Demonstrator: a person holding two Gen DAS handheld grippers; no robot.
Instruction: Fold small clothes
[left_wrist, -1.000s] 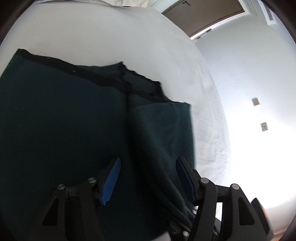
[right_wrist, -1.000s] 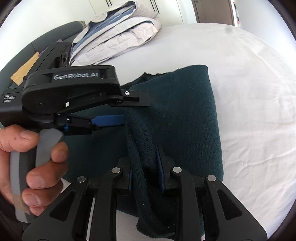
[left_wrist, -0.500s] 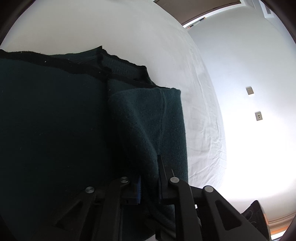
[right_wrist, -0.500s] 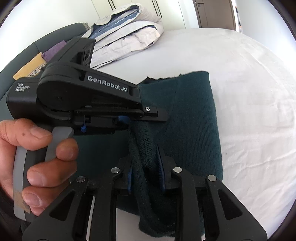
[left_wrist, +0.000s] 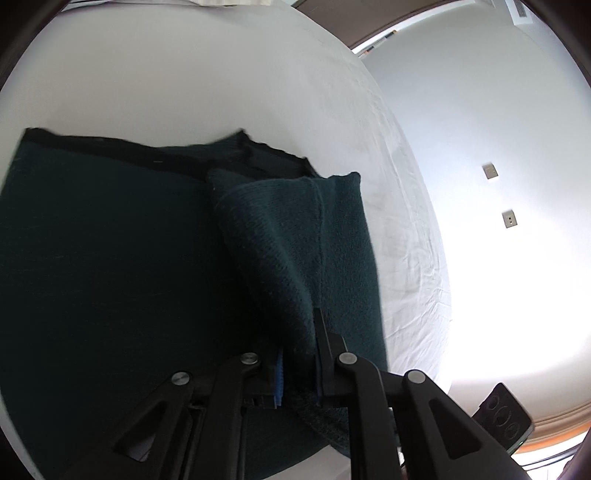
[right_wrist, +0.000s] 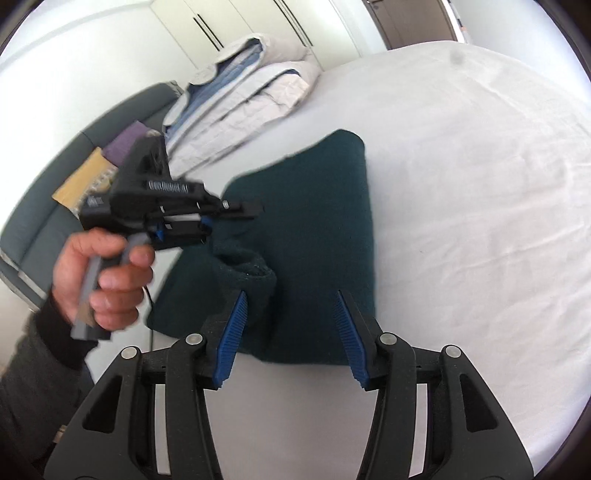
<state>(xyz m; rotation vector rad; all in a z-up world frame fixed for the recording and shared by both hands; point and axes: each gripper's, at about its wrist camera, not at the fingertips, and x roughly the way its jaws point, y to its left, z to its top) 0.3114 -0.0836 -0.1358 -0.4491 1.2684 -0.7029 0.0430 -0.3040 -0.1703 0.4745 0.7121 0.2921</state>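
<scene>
A dark green knit garment (left_wrist: 110, 266) lies on the white bed, with its right side folded over as a raised flap (left_wrist: 295, 236). My left gripper (left_wrist: 298, 354) is shut on the near end of that flap. In the right wrist view the garment (right_wrist: 317, 229) lies ahead, and the left gripper (right_wrist: 218, 218) pinches a fold at its left side. My right gripper (right_wrist: 291, 325) is open and empty, just above the garment's near edge.
The white bed sheet (right_wrist: 461, 184) spreads to the right. A folded duvet (right_wrist: 240, 96) lies at the far end. A grey sofa (right_wrist: 40, 206) with coloured items stands on the left. A white wall with two outlets (left_wrist: 509, 218) is to the right.
My right gripper let go of the garment fold, opened and pulled back. My left gripper closed on the fold and holds it.
</scene>
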